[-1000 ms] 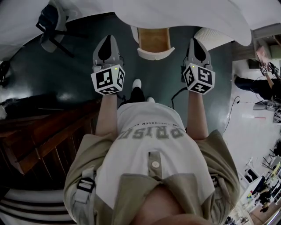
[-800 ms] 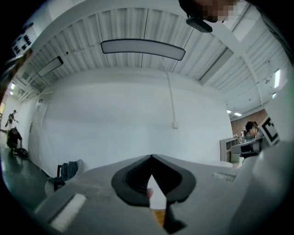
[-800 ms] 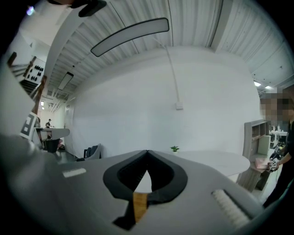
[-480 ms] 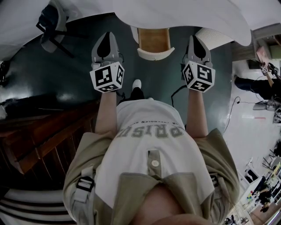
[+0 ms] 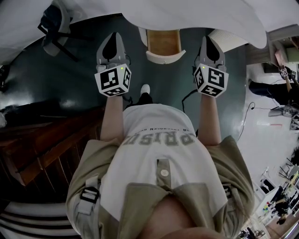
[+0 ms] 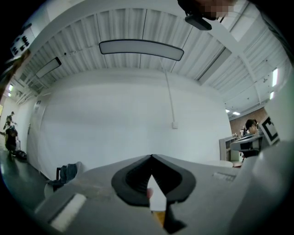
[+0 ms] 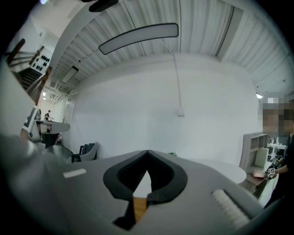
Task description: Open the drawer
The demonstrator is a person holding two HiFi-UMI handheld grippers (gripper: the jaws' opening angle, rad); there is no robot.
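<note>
Left gripper (image 5: 113, 41) and right gripper (image 5: 210, 42) both have jaws pressed together with nothing pinched, each held out level in front of the person over the dark floor (image 5: 60, 79). Drawer (image 5: 163, 43) sticks out from under the edge of the white worktop (image 5: 201, 14), wooden inside exposed and curved white front facing the person. It sits between the two grippers, the left one beside its left side and the right one further off on the right, and neither is touching it.
</note>
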